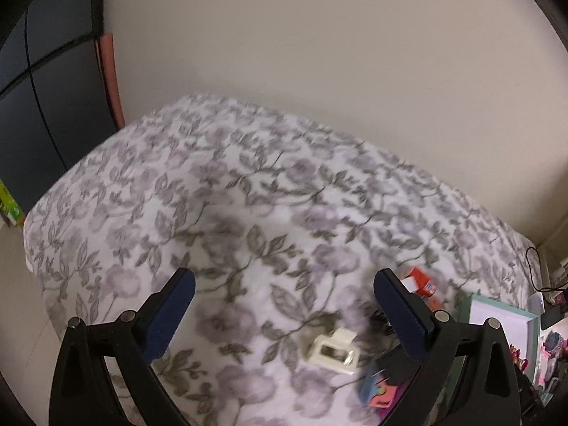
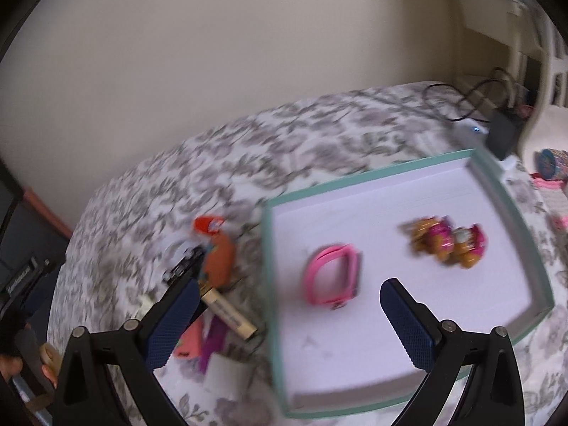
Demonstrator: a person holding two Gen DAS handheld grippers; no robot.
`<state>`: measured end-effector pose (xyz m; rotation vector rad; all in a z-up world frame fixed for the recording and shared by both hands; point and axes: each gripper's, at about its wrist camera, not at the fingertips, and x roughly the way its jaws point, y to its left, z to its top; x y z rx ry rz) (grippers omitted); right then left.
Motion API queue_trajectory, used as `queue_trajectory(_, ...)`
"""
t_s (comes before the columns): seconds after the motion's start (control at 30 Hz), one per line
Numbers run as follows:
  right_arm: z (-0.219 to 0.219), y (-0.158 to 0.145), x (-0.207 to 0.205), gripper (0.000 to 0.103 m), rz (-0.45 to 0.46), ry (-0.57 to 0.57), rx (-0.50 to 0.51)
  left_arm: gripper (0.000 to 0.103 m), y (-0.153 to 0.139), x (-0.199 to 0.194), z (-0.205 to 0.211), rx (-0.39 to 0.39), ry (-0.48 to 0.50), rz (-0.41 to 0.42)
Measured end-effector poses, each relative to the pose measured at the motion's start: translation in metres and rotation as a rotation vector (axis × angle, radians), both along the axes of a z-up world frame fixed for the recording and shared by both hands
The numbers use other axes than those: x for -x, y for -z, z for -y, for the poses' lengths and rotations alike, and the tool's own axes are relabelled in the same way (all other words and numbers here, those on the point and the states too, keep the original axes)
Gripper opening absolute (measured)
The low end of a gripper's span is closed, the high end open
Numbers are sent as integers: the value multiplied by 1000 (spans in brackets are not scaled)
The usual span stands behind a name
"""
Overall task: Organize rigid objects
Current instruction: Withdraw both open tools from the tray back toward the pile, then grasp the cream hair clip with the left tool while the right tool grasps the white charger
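Note:
A white tray with a teal rim (image 2: 511, 213) lies on a floral bedspread; it also shows in the left wrist view (image 1: 529, 333). In it lie a pink wristband (image 2: 333, 273) and pink-and-orange small toys (image 2: 447, 241). Left of the tray is a loose pile: an orange-red item (image 2: 213, 245), a cream tube (image 2: 230, 314), a black piece (image 2: 184, 266). My right gripper (image 2: 287, 289) is open and empty above the tray's left part. My left gripper (image 1: 284, 282) is open and empty above the bedspread, near a cream clip (image 1: 333, 351) and a red-and-white box (image 1: 422, 285).
A beige wall stands behind the bed. Black cables and a dark charger (image 2: 502, 135) lie at the bed's far right corner beside white furniture (image 2: 525, 35). A dark cabinet (image 1: 46, 88) is at the left. More colourful toys (image 1: 553, 344) lie right of the tray.

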<state>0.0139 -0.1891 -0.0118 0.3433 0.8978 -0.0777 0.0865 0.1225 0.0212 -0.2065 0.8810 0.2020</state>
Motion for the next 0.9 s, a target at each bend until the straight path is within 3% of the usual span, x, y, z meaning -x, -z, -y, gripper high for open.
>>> queue_trajectory(0.17, -27, 15, -5, 89, -71, -77, -2, 101, 14, -4, -10, 17, 2, -95)
queue_trajectory(0.37, -51, 36, -8, 81, -176, -146, 0, 101, 32, -10, -2, 12, 64, -185)
queue_trajectory(0.6, -72, 52, -10, 78, -256, -219, 15, 101, 68, -18, 7, 71, 101, -313)
queue_trajectory(0.9, -86, 70, -9, 74, -353, -275, 40, 101, 96, -24, 30, 60, 174, -410)
